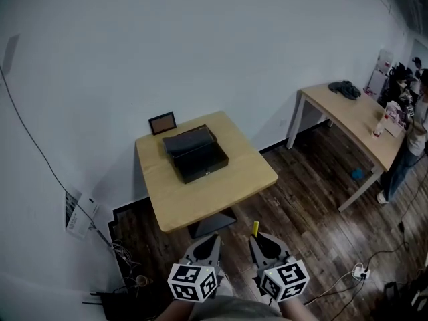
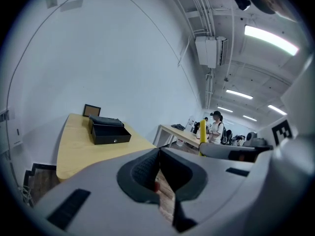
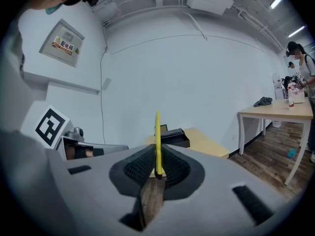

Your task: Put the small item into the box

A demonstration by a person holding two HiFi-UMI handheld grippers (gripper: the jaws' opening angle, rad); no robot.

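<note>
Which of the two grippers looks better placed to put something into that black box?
The right. The right gripper is shut on the thin yellow item, facing the table with the open black box. The left gripper is shut on nothing.

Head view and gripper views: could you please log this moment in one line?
right gripper: shut on yellow item | left gripper: shut, empty | box: open on table, not yet reached
</note>
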